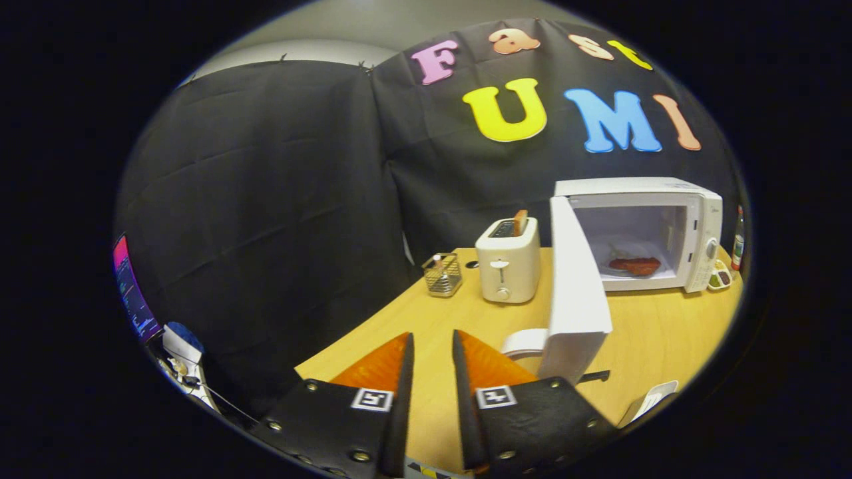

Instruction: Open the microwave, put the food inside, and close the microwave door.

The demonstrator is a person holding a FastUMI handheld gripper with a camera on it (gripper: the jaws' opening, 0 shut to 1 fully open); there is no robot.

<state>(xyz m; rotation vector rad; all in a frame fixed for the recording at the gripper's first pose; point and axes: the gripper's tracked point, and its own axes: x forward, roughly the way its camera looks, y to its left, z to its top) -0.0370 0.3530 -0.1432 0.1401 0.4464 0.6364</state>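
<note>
The microwave (pixel 665 229) stands open at the far end of the bench (pixel 652 332), its door (pixel 576 293) swung wide toward the claw (pixel 432 346), and the reddish food (pixel 636 266) lies inside on the cavity floor. The claw hovers over the bench with its fingers a narrow gap apart, pinching nothing. Beside the microwave a toaster (pixel 509 263) holds a slice of toast (pixel 520 221), and a small wire basket (pixel 442 274) carries a few small items I can't make out.
</note>
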